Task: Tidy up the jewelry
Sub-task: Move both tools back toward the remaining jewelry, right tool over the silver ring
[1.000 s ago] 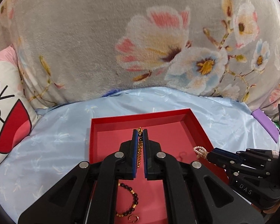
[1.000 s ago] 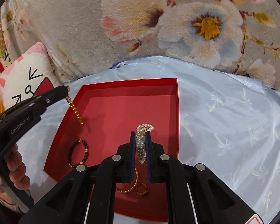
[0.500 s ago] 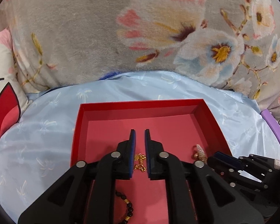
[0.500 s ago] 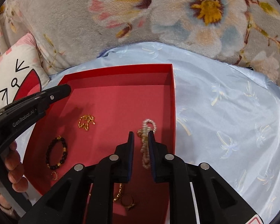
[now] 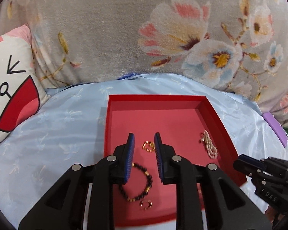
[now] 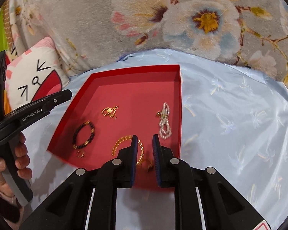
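Note:
A red tray (image 5: 153,98) (image 6: 132,70) lies on a light blue sheet. In it lie a small gold chain (image 5: 148,146) (image 6: 109,111), a pearl bracelet (image 5: 209,146) (image 6: 164,121), a black bead bracelet (image 5: 142,185) (image 6: 84,135), a gold ring (image 5: 146,204) (image 6: 80,154) and a gold bangle (image 6: 124,145). My left gripper (image 5: 144,140) is open and empty above the gold chain. My right gripper (image 6: 145,139) is open and empty above the tray's near edge, beside the pearl bracelet.
A grey floral blanket (image 5: 144,28) rises behind the tray. A white cat-face pillow (image 5: 7,76) sits at the left. A purple object (image 5: 274,128) lies at the sheet's right edge. A hand (image 6: 2,164) holds the left gripper's handle.
My left gripper opened and dropped the gold chain into the tray. My right gripper opened and released the pearl bracelet into the tray. Both grippers pulled back.

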Demonstrator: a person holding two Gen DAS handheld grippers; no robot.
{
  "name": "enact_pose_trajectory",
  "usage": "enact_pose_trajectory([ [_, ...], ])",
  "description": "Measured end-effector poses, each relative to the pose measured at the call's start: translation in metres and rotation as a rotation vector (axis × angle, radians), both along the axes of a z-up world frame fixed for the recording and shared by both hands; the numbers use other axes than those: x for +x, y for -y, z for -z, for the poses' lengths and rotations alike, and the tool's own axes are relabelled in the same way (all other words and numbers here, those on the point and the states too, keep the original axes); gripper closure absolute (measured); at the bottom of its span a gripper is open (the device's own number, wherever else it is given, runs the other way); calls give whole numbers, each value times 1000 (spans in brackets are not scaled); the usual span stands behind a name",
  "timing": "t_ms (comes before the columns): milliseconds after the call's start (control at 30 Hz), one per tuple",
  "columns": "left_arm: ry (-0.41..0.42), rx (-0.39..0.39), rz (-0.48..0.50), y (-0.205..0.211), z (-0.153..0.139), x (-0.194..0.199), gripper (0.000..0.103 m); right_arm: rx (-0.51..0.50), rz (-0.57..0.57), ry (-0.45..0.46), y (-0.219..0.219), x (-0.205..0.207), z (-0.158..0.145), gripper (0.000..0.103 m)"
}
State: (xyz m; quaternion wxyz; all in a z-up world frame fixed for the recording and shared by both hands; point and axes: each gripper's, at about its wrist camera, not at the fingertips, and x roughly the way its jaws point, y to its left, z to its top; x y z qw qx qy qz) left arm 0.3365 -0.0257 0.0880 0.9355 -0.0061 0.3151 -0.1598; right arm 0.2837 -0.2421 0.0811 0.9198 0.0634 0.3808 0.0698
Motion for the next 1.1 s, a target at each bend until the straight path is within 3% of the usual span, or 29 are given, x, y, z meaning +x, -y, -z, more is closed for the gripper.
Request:
enact_pose_trajectory([
  [400, -8, 2, -20, -47, 8, -103, 76, -3, -44, -30, -14, -114, 9, 87],
  [567, -88, -5, -12, -59, 36, -139, 74, 0, -60, -38, -24, -151, 19, 83],
  [833, -159, -6, 37, -59, 75, -180, 74, 32, -56, -61, -27, -180, 35, 81],
  [1100, -186, -7, 73, -53, 85, -194, 74, 24, -48, -78, -29, -186, 46, 81],
])
